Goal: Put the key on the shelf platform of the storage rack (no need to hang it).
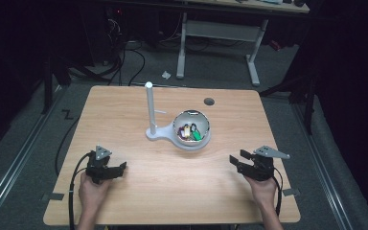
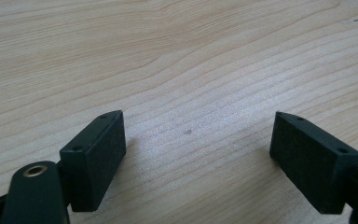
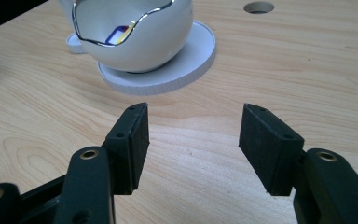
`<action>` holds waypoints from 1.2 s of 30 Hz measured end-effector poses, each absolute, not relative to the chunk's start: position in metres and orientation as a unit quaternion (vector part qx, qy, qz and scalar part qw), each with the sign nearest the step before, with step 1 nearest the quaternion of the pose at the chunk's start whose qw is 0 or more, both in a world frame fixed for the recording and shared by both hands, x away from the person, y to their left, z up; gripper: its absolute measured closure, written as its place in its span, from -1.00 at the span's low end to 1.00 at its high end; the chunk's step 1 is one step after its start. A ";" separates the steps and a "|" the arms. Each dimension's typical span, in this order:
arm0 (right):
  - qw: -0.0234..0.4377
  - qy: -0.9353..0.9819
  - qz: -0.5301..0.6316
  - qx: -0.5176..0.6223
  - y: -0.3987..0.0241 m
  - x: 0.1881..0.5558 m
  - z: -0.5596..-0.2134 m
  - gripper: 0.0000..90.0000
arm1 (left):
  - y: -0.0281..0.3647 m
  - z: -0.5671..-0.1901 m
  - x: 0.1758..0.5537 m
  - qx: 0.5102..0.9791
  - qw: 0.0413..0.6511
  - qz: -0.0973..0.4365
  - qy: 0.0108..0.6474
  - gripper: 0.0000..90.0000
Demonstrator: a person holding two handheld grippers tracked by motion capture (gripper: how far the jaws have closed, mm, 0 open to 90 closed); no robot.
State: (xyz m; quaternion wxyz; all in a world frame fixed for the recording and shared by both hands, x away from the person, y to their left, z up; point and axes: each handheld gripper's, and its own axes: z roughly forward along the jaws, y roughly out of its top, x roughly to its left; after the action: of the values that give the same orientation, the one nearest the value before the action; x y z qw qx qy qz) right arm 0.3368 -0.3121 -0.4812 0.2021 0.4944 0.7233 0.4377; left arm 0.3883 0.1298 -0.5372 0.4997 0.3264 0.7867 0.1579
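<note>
A white bowl (image 1: 207, 134) with a wavy silver rim sits on a white round base, and several small colourful items (image 1: 190, 132) lie inside it. A tall white post (image 1: 149, 108) rises from the same base, just left of the bowl. My left gripper (image 1: 120, 168) rests low over the table's front left, open, with bare wood between its jaws (image 2: 198, 126). At the front right my right gripper (image 1: 235, 159) is open and empty, pointing at the bowl (image 3: 135, 42) from a short way off (image 3: 194, 116). The base disc (image 3: 186, 65) lies beyond its fingertips.
The wooden table (image 1: 172, 191) has a round cable hole (image 1: 209, 101) behind the bowl, also seen in the right gripper view (image 3: 258, 7). Beyond the table stand a white desk frame (image 1: 220, 33) and cables on a dark floor.
</note>
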 end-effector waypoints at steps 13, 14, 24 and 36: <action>0.190 0.723 0.425 0.510 -0.306 0.345 -0.504 -0.05 | 0.130 -0.537 0.388 0.328 0.500 0.159 0.785 -0.59; 0.191 0.724 0.424 0.510 -0.306 0.345 -0.505 -0.05 | 0.130 -0.537 0.388 0.328 0.500 0.158 0.785 -0.59; 0.213 0.723 0.404 0.518 -0.300 0.353 -0.517 -0.04 | 0.130 -0.537 0.388 0.326 0.500 0.158 0.787 -0.59; 0.237 0.736 0.370 0.515 -0.293 0.360 -0.525 -0.02 | 0.130 -0.537 0.388 0.328 0.500 0.160 0.785 -0.59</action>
State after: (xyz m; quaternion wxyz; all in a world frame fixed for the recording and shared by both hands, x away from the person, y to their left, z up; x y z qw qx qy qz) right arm 0.3603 -0.2928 -0.5252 0.2374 0.5151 0.7356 0.3704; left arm 0.3884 0.1299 -0.5373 0.5001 0.3278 0.7855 0.1597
